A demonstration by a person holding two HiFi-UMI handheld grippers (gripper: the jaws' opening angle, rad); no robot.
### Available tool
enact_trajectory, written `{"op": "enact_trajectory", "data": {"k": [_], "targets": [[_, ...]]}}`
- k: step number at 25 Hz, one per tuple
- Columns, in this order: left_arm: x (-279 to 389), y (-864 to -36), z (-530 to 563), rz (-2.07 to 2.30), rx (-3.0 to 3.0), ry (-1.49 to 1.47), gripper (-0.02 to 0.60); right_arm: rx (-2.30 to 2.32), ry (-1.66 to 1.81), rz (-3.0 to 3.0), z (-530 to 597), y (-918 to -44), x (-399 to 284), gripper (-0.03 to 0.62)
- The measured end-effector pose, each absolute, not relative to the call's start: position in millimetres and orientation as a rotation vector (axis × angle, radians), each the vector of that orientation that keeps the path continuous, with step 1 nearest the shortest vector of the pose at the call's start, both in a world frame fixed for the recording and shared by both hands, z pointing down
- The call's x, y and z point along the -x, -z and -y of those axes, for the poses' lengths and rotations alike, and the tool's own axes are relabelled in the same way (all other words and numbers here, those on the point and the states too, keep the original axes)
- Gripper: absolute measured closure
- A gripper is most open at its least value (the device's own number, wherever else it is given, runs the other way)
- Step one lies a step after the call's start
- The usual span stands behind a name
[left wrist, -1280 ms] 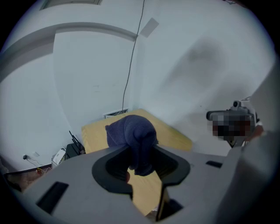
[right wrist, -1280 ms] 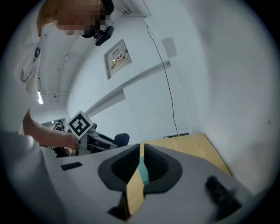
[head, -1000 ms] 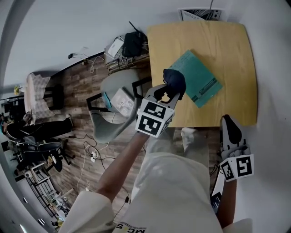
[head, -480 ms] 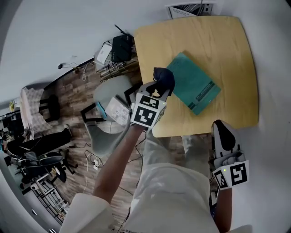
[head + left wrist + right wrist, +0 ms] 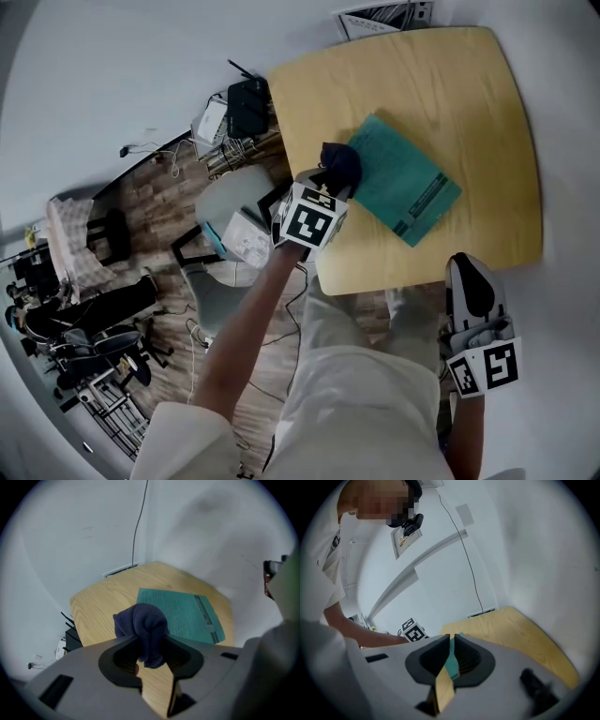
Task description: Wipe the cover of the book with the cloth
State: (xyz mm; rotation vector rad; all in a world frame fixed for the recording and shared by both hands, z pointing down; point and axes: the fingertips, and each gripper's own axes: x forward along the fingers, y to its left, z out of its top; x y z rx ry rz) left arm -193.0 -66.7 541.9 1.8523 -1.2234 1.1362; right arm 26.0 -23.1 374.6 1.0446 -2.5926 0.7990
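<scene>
A teal book (image 5: 405, 179) lies flat on the light wooden table (image 5: 469, 84), turned at an angle; the left gripper view also shows the book (image 5: 185, 613). My left gripper (image 5: 330, 184) is shut on a bunched dark blue cloth (image 5: 339, 165) (image 5: 143, 630), held over the table just off the book's near left corner. My right gripper (image 5: 472, 292) hangs off the table's near edge, low at the right, its jaws nearly together with nothing between them (image 5: 451, 657).
A chair (image 5: 230, 225) stands left of the table, with a black router (image 5: 248, 94) and cables on the wooden floor. A white vent (image 5: 384, 14) sits on the wall past the table's far edge. A cable (image 5: 138, 522) runs down the wall.
The view has shifted a little. My left gripper with the cloth stays at the book's near left corner. The right gripper remains low off the table's near edge.
</scene>
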Motion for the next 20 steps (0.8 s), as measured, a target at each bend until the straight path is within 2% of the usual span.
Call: {"op": "enact_trajectory", "data": {"k": [8, 20], "targets": [[185, -550, 70, 1.184, -1.866, -1.128, 0.434, -1.044, -0.824, 2.579, 24, -384, -23, 0.559], [125, -552, 50, 1.046, -1.953, -1.142, 0.434, -1.05, -0.827, 2.584, 20, -384, -24, 0.559]]}}
